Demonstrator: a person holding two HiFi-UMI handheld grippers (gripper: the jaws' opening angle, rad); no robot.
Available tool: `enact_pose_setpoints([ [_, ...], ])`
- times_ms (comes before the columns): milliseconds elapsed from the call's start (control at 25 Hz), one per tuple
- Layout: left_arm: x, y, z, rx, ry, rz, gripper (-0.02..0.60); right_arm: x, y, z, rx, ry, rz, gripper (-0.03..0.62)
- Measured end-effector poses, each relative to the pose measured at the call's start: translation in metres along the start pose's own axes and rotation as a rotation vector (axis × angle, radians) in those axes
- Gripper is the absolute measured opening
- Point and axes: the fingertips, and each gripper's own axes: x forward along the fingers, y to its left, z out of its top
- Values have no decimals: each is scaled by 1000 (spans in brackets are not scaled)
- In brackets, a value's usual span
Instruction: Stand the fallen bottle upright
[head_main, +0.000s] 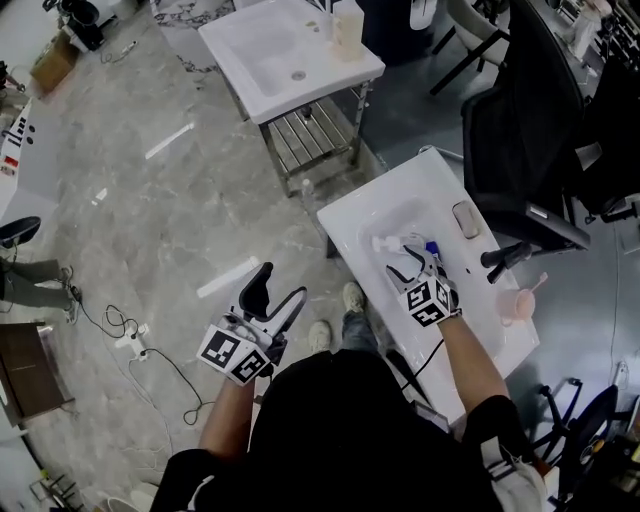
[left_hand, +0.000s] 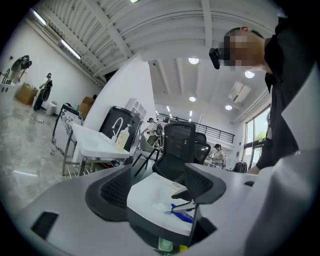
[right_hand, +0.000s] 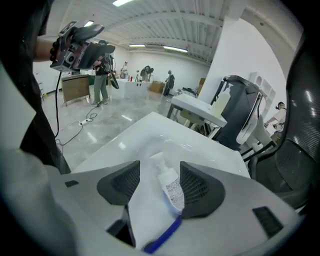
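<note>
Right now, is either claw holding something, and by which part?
Nothing is held. The right claw is open around the lying bottle; the left claw is empty.

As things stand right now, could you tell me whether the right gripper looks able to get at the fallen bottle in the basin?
Probably yes. The right gripper hangs over the white basin with its jaws apart. The fallen bottle lies between them, close to one pad, and nothing seems to block it.
</note>
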Motion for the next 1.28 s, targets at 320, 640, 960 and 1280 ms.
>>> enact_pose_setpoints([
  [320,1,9,-6,-35,17,58,348,36,-4,-16,-105,73,51,262],
  [640,-2,26,-11,-69,19,112,348,63,-2,-18,-243,114,73,262],
  [960,1,23,-19,-90,19,156,348,76,1,-29,-310,129,107,262],
  [1280,-4,36,-21,-115,31,191,348,98,4,-17,-379,130,131,225],
])
